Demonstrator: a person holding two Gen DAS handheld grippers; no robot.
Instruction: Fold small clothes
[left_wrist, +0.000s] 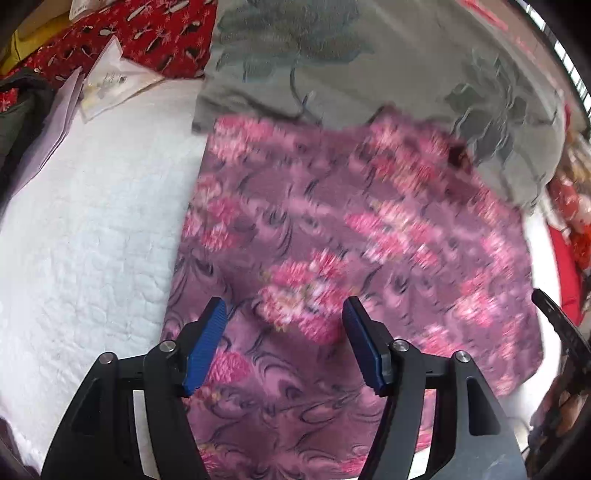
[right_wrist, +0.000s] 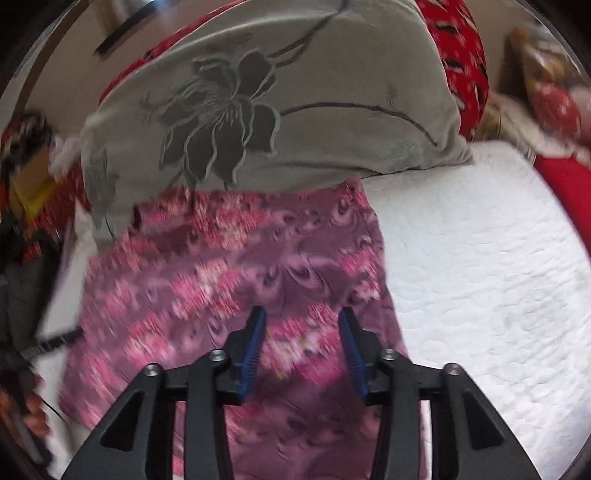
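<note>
A small purple garment (left_wrist: 332, 258) with pink flower print lies spread fairly flat on a white quilted bed (left_wrist: 92, 221), its far edge lapping onto the lower part of a grey pillow (left_wrist: 369, 66) embroidered with a large dark flower. Both views are smeared with motion blur, so what kind of garment it is cannot be told. It looks like thin, light, limp cloth, probably a little slick; I judge it will drape and slide rather than hold a crease, and a single pinch will drag the whole piece. The best hold is likely at the corners or along a hemmed edge, one per gripper, so that a fold can be carried over evenly.

The left gripper (left_wrist: 284, 325) hovers above the near part of the cloth with its blue pads (left_wrist: 207, 347) spread wide and nothing between them. The right gripper (right_wrist: 303, 339) hangs over the garment's right side, also parted, somewhat narrower, and holding nothing. Whether either tip touches the cloth cannot be told.

The quilt is soft and puckered, so it will give under pressure and may grip the fabric a little. Behind the pillow lies red patterned bedding (left_wrist: 147, 33); loose white papers (left_wrist: 103, 81) rest at the bed's far left corner in the left view, and a red cushion (right_wrist: 557, 177) sits at the right edge in the right view
</note>
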